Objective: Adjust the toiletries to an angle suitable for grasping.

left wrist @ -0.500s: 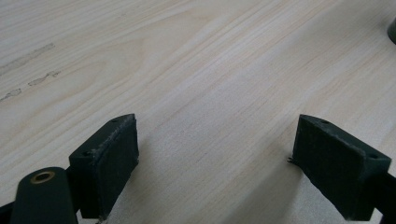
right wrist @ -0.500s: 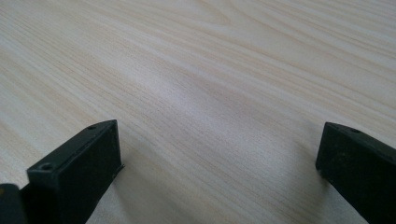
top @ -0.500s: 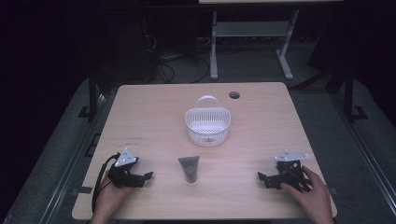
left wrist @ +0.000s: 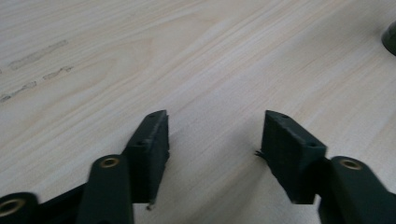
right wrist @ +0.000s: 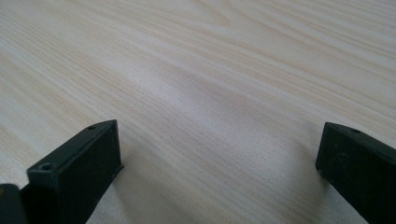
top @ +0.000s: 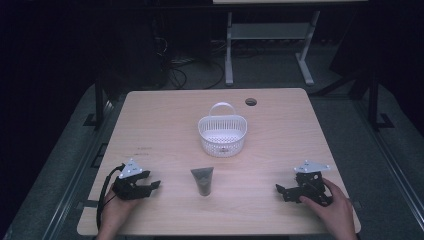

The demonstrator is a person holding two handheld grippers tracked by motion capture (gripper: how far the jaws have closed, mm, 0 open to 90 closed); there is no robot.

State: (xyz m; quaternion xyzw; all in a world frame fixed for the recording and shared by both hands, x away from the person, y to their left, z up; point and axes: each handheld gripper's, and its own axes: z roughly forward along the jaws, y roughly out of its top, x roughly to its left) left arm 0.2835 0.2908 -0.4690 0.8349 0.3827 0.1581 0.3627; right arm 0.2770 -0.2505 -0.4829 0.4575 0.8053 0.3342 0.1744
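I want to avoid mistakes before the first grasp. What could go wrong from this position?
1. The tube stands alone on its cap, between the left tool and the right tool; a sideways touch might tip it.
2. The basket is light and open; dropping the tube on its rim could push it away.
3. Both tools rest low on the table, so their jaws may scrape it.

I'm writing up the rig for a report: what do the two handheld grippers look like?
Both are black, blocky handheld tools. The left gripper and right gripper each carry a grey three-cornered plate on top. A black cable loops from the left one. Up close, each claw ends in two rectangular black pads with small screw holes, on arms with brass-coloured rivets. No sleeves are visible.
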